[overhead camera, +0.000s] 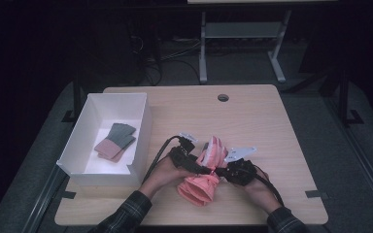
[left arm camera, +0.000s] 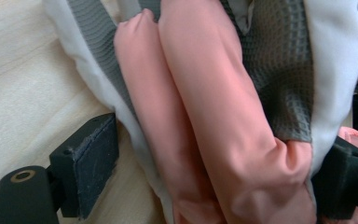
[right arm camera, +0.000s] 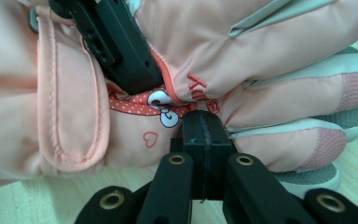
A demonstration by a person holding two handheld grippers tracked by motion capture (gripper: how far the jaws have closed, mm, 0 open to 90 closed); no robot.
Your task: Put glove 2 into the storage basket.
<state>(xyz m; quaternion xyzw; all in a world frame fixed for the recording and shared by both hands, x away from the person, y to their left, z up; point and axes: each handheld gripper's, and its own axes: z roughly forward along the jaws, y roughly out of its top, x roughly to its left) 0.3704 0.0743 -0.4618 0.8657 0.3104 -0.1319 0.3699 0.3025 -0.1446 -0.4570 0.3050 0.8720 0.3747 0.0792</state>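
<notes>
Pink glove pair point(overhead camera: 205, 171) at near centre of tabletop point(overhead camera: 267, 126), bunched between both hands. Right claw point(right arm camera: 204, 128) shut tight, jaws together with no gap, nose against the printed back of the glove by the dotted bow; a pinch of fabric between the tips not confirmable. Left claw point(left arm camera: 214, 158) spread wide around the glove fingers point(left arm camera: 200, 93): right jaw against the white edge, left jaw clear of the fabric with bare wood showing in between, so no squeeze yet. Likely step: gathering the pair into one bundle for boxing. To do it well: centre left claw over the finger bundle, close on both layers rather than on one loose edge, keep right claw steady at the cuff end until the left bite is firm, then lift both together to stop the pair splaying. Risk: slick shell fabric slipping out of a shallow bite. Farther left, white box point(overhead camera: 141, 131) open-topped on the tabletop, well apart from the gloves; inside, grey-and-pink flat pieces point(overhead camera: 115, 141) stacked loosely, looks like another glove pair, plenty of floor left beside them. Beyond the tabletop, dim floor and a desk frame point(overhead camera: 243, 43).
</notes>
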